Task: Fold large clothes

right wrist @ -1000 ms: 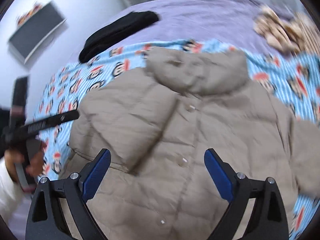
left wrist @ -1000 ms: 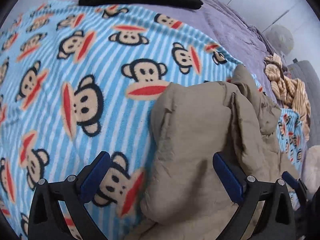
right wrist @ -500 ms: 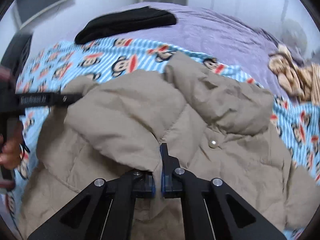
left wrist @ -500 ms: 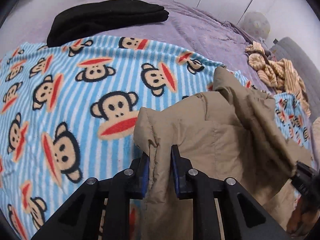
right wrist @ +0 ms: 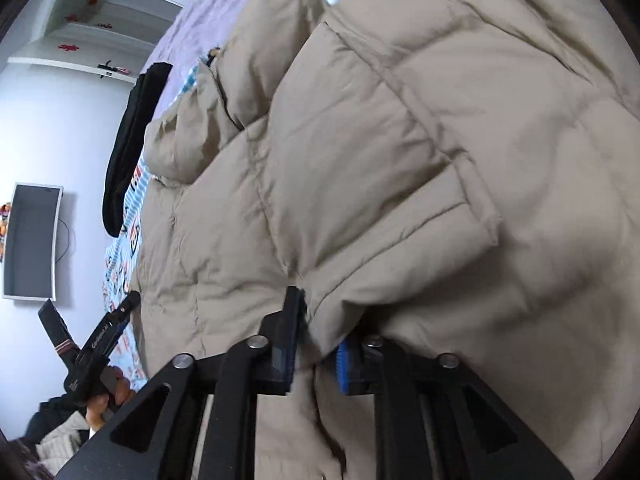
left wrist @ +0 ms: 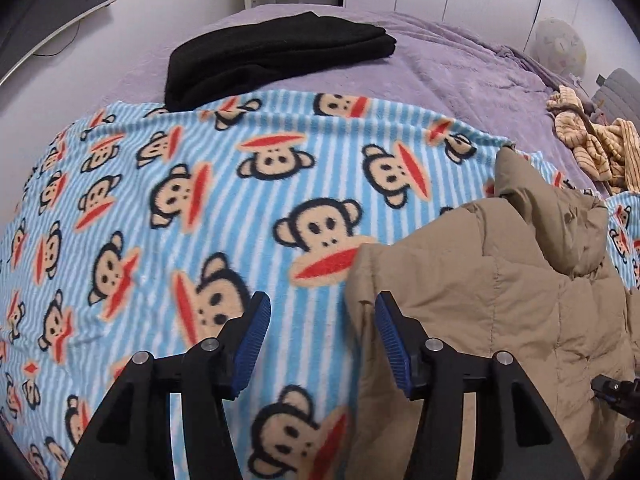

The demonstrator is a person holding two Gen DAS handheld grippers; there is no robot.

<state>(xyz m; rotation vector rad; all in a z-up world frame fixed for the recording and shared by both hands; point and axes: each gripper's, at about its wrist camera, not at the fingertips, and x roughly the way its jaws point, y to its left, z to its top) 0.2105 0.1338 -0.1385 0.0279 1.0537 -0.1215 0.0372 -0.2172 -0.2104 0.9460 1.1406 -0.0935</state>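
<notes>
A large beige padded jacket (left wrist: pixel 500 300) lies on a blue striped monkey-print blanket (left wrist: pixel 180 220). It fills the right wrist view (right wrist: pixel 400 140). My left gripper (left wrist: pixel 320 336) is open and empty; its right finger sits at the jacket's left edge, the left finger over the blanket. My right gripper (right wrist: pixel 316 344) has a thick fold of the jacket between its partly closed pads. The left gripper also shows in the right wrist view (right wrist: pixel 108 336), at the jacket's left side.
A folded black garment (left wrist: pixel 276 52) lies at the back on the purple bedspread (left wrist: pixel 460 80). A crumpled yellow striped garment (left wrist: pixel 592 148) lies at the right. A monitor (right wrist: pixel 32 236) hangs on the wall. White wardrobe doors stand behind the bed.
My left gripper has opened and let go of the jacket edge. My right gripper has rolled sideways and moved over the jacket, still holding the fold, with its pads a little wider.
</notes>
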